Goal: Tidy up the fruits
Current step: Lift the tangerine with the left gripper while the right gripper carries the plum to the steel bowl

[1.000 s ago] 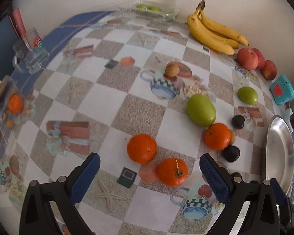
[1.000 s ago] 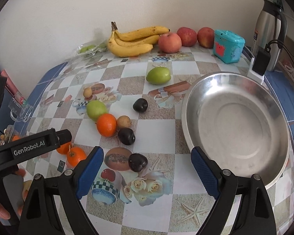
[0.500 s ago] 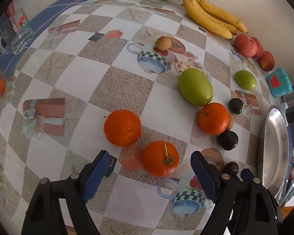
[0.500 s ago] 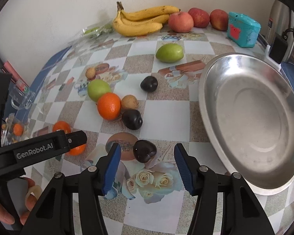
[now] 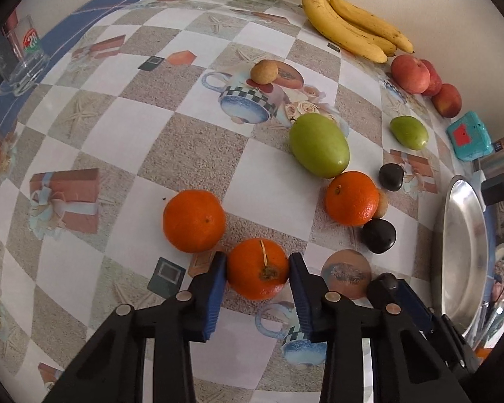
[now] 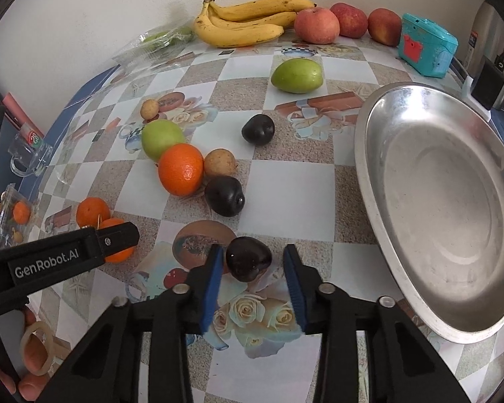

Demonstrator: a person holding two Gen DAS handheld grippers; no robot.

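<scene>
Left tool (image 5: 257,265) tight around stemmed orange (image 5: 258,268), another orange (image 5: 194,220) just beside.

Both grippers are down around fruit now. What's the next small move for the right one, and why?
Probably close the right gripper a little more. Its blue pads sit on either side of the dark plum, the left pad near touching and a visible gap on the other side, so it isn't gripped yet. The left gripper already has both pads against its orange. The steel bowl lies just to the right for the drop.
</scene>
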